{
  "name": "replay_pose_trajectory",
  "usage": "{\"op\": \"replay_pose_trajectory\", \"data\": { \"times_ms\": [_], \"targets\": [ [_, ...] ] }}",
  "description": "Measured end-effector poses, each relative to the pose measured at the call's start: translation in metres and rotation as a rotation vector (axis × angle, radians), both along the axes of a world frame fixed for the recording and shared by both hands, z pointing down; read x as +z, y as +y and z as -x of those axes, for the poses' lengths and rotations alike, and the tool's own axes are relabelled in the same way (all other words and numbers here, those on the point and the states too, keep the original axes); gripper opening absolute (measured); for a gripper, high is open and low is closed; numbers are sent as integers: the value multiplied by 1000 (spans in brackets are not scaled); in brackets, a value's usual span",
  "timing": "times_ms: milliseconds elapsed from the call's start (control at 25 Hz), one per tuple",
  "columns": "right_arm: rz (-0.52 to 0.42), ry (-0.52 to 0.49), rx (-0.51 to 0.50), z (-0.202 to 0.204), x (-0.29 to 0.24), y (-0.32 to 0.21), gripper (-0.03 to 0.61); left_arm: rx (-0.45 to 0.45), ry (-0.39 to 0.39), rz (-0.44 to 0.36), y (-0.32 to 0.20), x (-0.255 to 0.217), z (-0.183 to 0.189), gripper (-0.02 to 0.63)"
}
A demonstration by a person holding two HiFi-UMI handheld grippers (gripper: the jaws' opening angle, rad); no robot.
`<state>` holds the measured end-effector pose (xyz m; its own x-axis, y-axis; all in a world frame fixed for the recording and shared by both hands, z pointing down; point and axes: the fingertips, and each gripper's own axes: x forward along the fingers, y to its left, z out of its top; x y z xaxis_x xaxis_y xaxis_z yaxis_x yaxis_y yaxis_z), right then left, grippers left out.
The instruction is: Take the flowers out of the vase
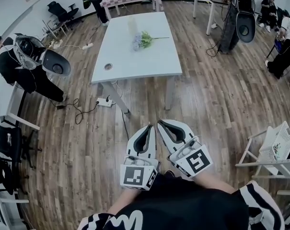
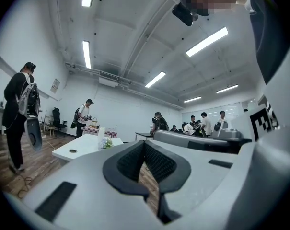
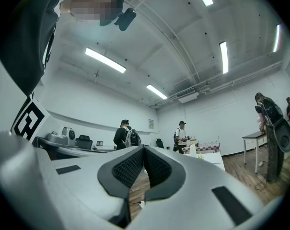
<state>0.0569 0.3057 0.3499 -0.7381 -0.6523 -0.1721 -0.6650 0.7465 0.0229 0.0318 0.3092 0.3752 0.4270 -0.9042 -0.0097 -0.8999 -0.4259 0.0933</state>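
I hold my left gripper and right gripper with jaws pressed together, empty, well apart from the flowers on the table.

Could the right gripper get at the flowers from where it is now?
Probably not yet: the right gripper, shut, is by the body, and the flowers lie on the table across the floor. Nothing blocks the walk.
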Motion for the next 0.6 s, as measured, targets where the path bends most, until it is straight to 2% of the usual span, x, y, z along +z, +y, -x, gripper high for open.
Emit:
{"op": "replay_pose_trajectory", "data": {
  "times_ms": [600],
  "targets": [
    [-3, 33, -5, 27, 0, 5, 17, 15, 29, 5, -2, 1, 26, 5]
  ]
}}
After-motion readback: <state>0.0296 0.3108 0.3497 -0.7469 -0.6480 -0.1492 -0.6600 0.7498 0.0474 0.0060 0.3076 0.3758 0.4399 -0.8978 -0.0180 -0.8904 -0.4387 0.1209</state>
